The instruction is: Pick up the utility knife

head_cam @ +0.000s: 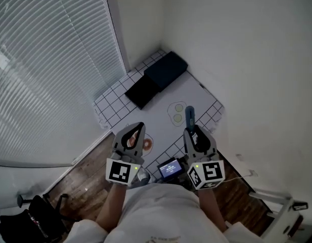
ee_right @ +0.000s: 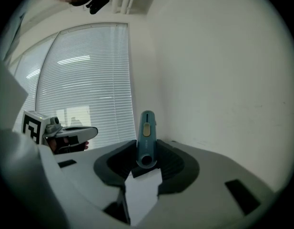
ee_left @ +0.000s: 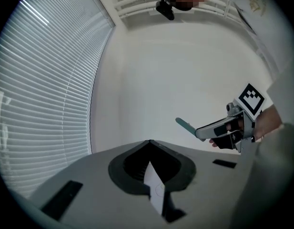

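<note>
My right gripper (head_cam: 192, 131) is shut on a blue utility knife (head_cam: 189, 116), gripped at its butt end. The knife points away from me, high above the mat. In the right gripper view the knife (ee_right: 147, 132) stands up out of the dark pads, its yellow slider facing the camera. The left gripper view has the knife (ee_left: 186, 125) sticking out of the right gripper (ee_left: 218, 128) against a white wall. At the same height my left gripper (head_cam: 139, 126) is shut, its tips meeting with nothing between them.
Below lies a white gridded mat (head_cam: 113, 103) with a dark blue case (head_cam: 166, 69), a black case (head_cam: 142, 91), an orange tape roll (head_cam: 146, 144) and a small device with a screen (head_cam: 170, 168). Window blinds (head_cam: 44, 59) are at the left, white walls ahead and right.
</note>
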Available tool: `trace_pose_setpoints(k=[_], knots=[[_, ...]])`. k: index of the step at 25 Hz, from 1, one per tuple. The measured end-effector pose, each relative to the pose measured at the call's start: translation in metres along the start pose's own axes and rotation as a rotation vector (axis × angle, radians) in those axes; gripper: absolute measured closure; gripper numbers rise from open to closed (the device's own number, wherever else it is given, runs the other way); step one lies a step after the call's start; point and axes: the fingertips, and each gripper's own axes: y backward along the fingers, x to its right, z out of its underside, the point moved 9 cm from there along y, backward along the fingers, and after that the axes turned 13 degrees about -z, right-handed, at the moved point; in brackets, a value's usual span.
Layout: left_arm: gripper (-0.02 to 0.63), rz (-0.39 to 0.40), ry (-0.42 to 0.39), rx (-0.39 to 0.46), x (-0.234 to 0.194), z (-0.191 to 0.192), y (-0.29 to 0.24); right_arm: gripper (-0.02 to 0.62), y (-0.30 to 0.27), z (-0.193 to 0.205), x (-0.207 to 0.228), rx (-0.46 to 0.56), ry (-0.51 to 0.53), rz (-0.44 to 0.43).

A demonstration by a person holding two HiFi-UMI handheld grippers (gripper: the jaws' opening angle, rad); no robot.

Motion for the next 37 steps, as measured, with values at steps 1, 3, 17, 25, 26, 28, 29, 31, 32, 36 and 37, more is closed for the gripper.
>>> trace_pose_setpoints(k=[1,3,17,25,26,28,29,31,32,36,37], knots=[[0.6,-0.002,0.002,0.009,0.0,-0.004,0.0,0.459,0.0,-0.003,-0.001,0.01,0.006,-0.002],[0.6,-0.004,0.002,0.025,0.0,-0.01,0.0,0.459,0.0,-0.009,-0.002,0.029,0.016,-0.005],[0.6,-0.041,-0.069,0.089,-0.01,-0.039,0.01,0.46,0.012,-0.029,-0.015,0.099,0.093,0.003],[0.6,-0.04,-0.099,0.103,-0.013,-0.041,0.012,0.46,0.014,-0.025,-0.018,0.126,0.072,0.002],[0.6,-0.038,-0.104,0.101,-0.013,-0.041,0.013,0.46,0.014,-0.025,-0.018,0.126,0.073,0.001],[0.6,-0.038,-0.112,0.092,-0.013,-0.04,0.014,0.46,0.014,-0.027,-0.019,0.119,0.079,0.0],[0.6,-0.039,-0.111,0.09,-0.014,-0.039,0.014,0.46,0.014,-0.029,-0.02,0.117,0.082,0.001],[0.6,-0.041,-0.111,0.094,-0.017,-0.039,0.014,0.46,0.014,-0.03,-0.021,0.114,0.086,0.003],[0.6,-0.041,-0.112,0.094,-0.018,-0.039,0.015,0.46,0.013,-0.03,-0.021,0.113,0.086,0.003],[0.6,-0.036,-0.113,0.091,-0.017,-0.037,0.014,0.46,0.014,-0.028,-0.021,0.112,0.086,0.002],[0.6,-0.034,-0.113,0.092,-0.017,-0.037,0.014,0.46,0.014,-0.027,-0.021,0.112,0.089,0.001]])
